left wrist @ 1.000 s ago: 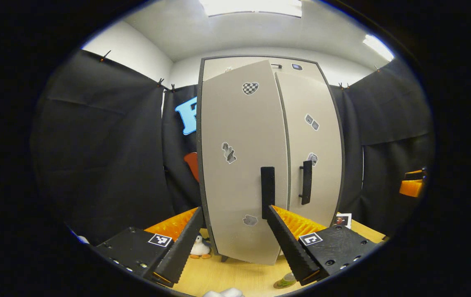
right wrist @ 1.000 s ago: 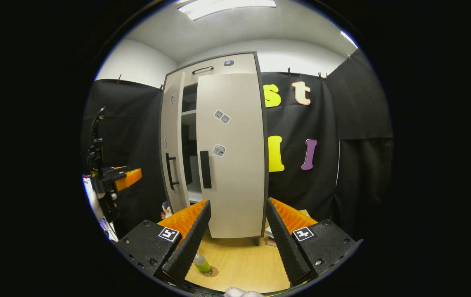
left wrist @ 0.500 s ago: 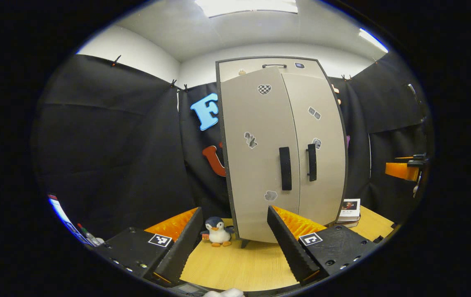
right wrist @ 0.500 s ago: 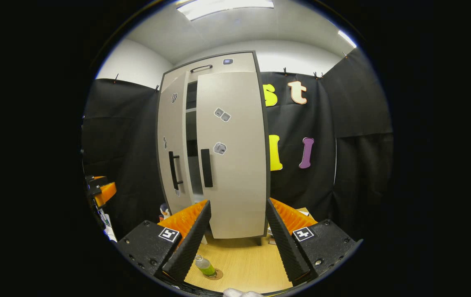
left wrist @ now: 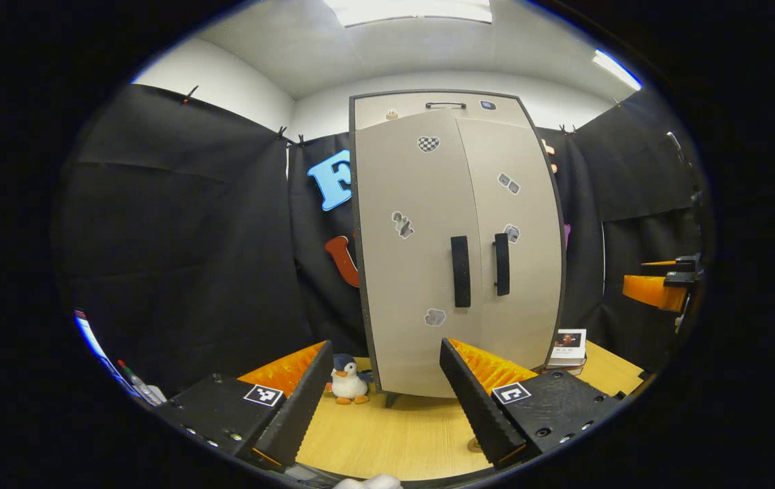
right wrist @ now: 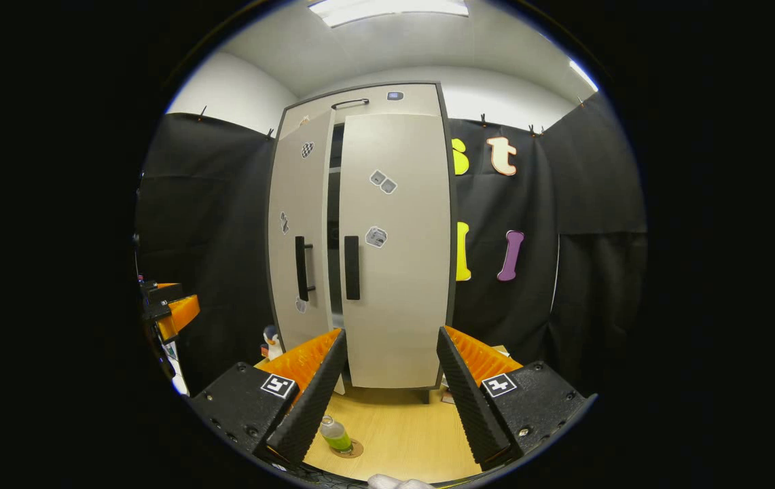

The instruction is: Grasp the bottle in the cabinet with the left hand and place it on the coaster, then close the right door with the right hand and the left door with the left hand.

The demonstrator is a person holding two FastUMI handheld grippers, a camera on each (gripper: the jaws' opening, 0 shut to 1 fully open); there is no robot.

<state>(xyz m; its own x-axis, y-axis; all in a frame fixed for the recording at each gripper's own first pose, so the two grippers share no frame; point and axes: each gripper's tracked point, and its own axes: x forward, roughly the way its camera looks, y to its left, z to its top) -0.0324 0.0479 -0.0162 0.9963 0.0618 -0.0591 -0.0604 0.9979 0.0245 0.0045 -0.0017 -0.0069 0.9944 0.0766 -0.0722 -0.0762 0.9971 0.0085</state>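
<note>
Left tongs (left wrist: 384, 397) gape with nothing between them, well back from the cabinet (left wrist: 455, 238); right tongs (right wrist: 387, 394) also stand apart and hold nothing. On the counter (right wrist: 401, 435), the bottle (right wrist: 335, 435) sits on its coaster (right wrist: 346, 449) at 7 o'clock in the right gripper view. Right door (right wrist: 397, 251) looks shut. Left door (right wrist: 299, 231) stands slightly ajar, a dark gap beside it. Closing it seems the step in hand; next, left tongs should push it flush.

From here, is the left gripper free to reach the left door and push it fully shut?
Probably yes. The left gripper is open and holds nothing, and bare table lies between it and the left door, which the right gripper view shows ajar.
</note>
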